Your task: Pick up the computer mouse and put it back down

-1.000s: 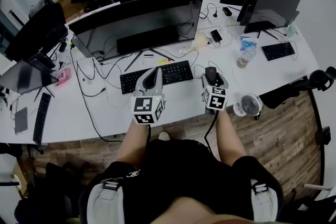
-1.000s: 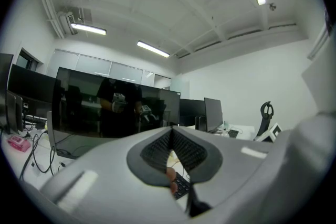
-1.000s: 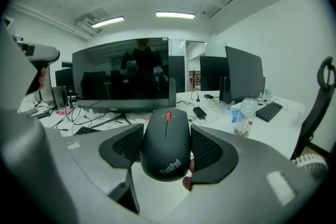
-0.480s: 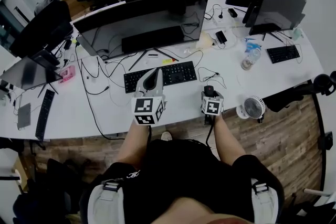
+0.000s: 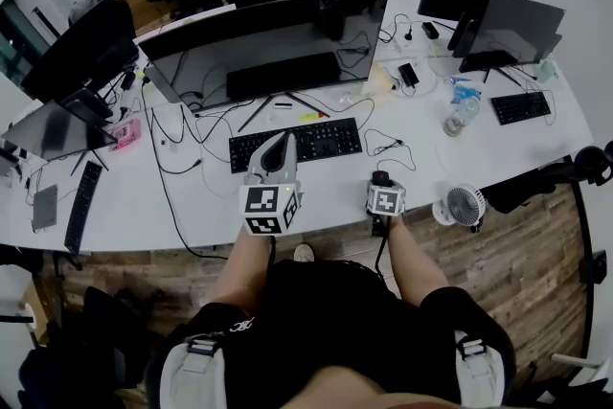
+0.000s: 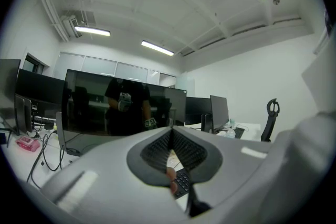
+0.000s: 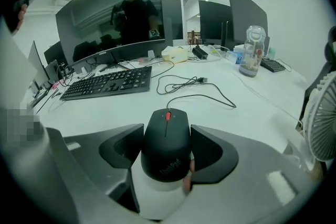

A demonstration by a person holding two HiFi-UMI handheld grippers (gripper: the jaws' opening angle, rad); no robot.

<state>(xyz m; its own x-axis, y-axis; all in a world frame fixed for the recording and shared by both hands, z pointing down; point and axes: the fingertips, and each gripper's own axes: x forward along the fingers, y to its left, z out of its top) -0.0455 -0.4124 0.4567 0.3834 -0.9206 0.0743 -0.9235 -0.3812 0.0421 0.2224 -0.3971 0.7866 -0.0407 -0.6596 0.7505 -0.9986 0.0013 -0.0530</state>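
An open office held a long white desk (image 5: 192, 206) crowded with dark monitors (image 5: 278, 53), loose cables and a black keyboard (image 5: 297, 144) set back from the near edge. The computer mouse (image 7: 167, 144) sat by the desk's near edge, right of the keyboard, its cable (image 7: 210, 93) looping away across the white top toward the far edge. The right gripper (image 5: 381, 182) stood over that same edge with its jaws spread wide around the mouse, one pad pressed to each side of the black shell. Whether the mouse rested on the desk or hung just clear of it could not be told. The left gripper (image 5: 281, 147) hovered above the keyboard's near side, its jaws closed together with nothing between them. A small white fan (image 5: 464, 204) stood at the near edge just to the right of the right gripper, and a clear bottle (image 5: 458, 115) stood farther back toward the desk's right end.
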